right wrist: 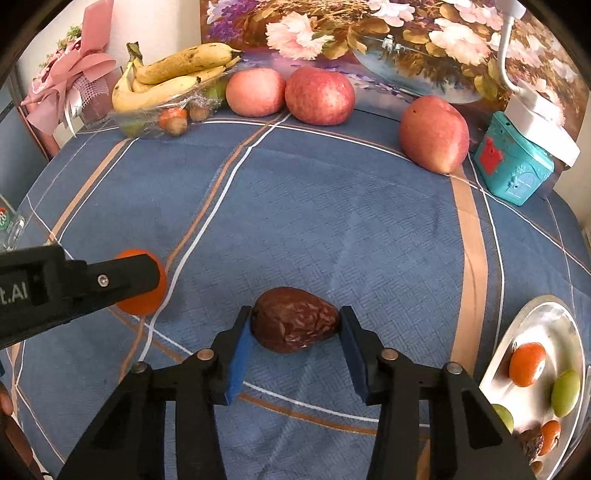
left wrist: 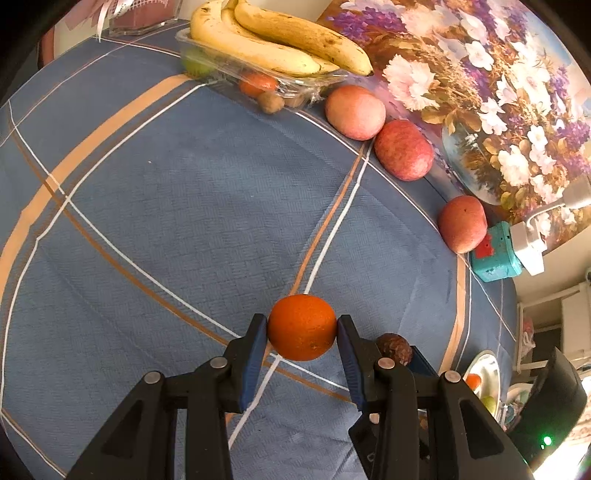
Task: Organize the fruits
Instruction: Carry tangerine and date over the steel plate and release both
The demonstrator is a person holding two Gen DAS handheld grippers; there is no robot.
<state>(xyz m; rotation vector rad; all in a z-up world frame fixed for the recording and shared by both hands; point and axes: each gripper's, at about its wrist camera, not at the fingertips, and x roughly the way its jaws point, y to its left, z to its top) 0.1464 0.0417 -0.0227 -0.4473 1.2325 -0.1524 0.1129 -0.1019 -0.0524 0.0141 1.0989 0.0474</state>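
Blue plaid cloth covers the counter (right wrist: pixel 332 221), w/ a floral painting (right wrist: pixel 388 33) propped along its far edge. Clear plastic tray (right wrist: pixel 147 114) at far left holds a banana bunch (right wrist: pixel 173 79) on top, small fruits underneath. Three red apples (right wrist: pixel 319 96) sit along the far edge, two touching just beside the tray, third apart nearer a teal toy house (right wrist: pixel 513 162). Silver plate (right wrist: pixel 535 325) at near right carries small orange and green fruits. Left tool (left wrist: pixel 302 328) is clenched on an orange (left wrist: pixel 302 326), pads on both sides, above the cloth near the stripe crossing. Right tool (right wrist: pixel 295 328) grips a wrinkled dark-brown date (right wrist: pixel 295 319) btwn its blue pads (right wrist: pixel 240 354), close to the left tool and left of the plate; can't tell if either fruit touches the cloth.
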